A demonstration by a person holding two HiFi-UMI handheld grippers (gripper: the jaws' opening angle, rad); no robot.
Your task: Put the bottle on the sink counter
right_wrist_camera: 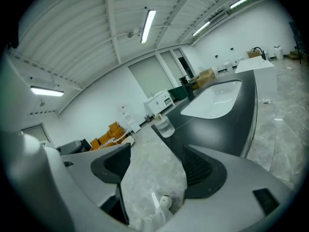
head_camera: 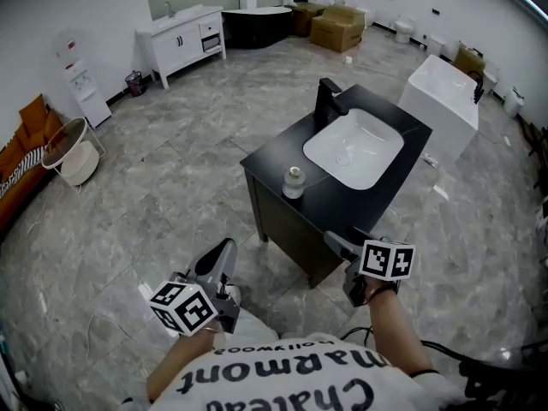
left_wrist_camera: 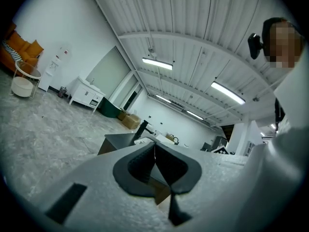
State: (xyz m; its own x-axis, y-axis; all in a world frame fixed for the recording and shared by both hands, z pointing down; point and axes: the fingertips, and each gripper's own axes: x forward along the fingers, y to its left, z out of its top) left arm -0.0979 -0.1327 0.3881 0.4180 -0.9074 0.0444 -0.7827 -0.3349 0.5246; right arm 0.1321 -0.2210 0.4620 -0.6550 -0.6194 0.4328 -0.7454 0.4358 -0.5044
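Observation:
A small clear bottle (head_camera: 294, 181) with a pale cap stands upright on the black sink counter (head_camera: 342, 197), near its front left corner. Beside it on the counter are the white basin (head_camera: 354, 148) and a black faucet (head_camera: 328, 101). My right gripper (head_camera: 337, 243) is open and empty, just off the counter's near corner. In the right gripper view, the bottle (right_wrist_camera: 165, 126) stands apart beyond the spread jaws of the right gripper (right_wrist_camera: 157, 166). My left gripper (head_camera: 224, 252) hangs low over the floor, away from the vanity. Its jaws are shut with nothing between them (left_wrist_camera: 155, 151).
A white freestanding tub (head_camera: 441, 101) stands right of the vanity. A white cabinet (head_camera: 181, 39), a black bathtub (head_camera: 257, 24) and cardboard boxes (head_camera: 336, 26) line the far wall. A water dispenser (head_camera: 84, 84) and a round basket stand (head_camera: 73, 152) are at the left.

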